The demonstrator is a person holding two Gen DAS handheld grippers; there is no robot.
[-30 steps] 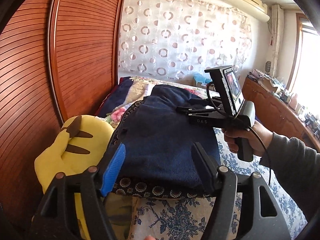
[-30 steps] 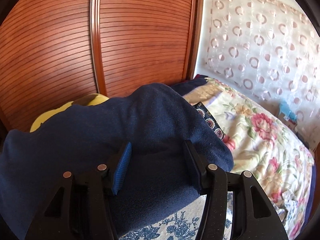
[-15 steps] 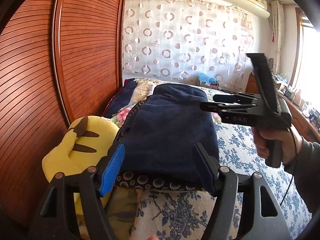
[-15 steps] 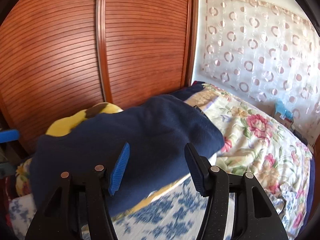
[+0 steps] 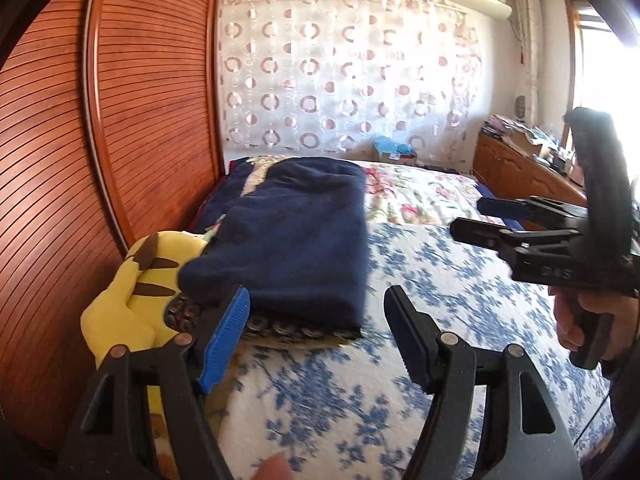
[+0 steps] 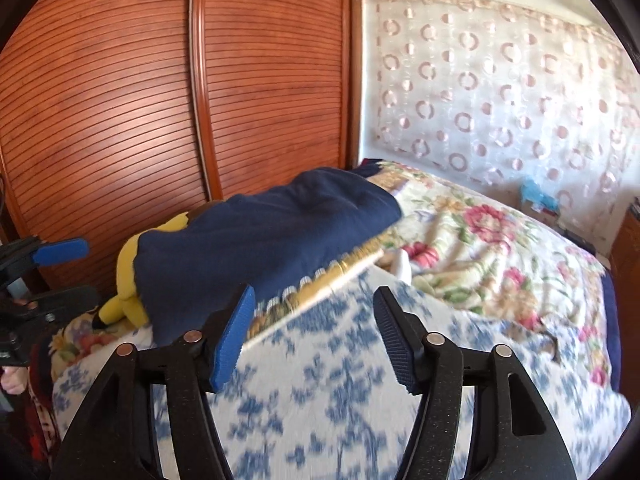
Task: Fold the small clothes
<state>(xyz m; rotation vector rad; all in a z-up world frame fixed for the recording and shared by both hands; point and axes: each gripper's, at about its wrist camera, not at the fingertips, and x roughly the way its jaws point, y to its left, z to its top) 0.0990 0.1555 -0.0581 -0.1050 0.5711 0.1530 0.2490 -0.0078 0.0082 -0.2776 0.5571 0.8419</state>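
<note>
Folded navy fleece garment (image 5: 296, 236) lying on blue-and-white floral bedspread (image 5: 432, 280), yellow plush toy (image 5: 132, 300) touching it at 9 o'clock, left claw (image 5: 316, 340) released and empty, right claw (image 6: 310, 340) just widened, gripping nothing, garment at its 11 o'clock.

The folded garment (image 5: 304, 236) is plain navy blue; under it lies a cloth edge (image 5: 288, 330) patterned with dark and pale rings; the near bedspread (image 5: 420, 280) is white with blue flowers; the far quilt (image 6: 480, 240) is cream with pink and red blooms; the plush toy (image 5: 128, 300) is yellow with brown stripes; the wardrobe doors (image 6: 120, 120) are reddish-brown and ribbed; the curtain (image 5: 340, 80) is white with pink circles.
</note>
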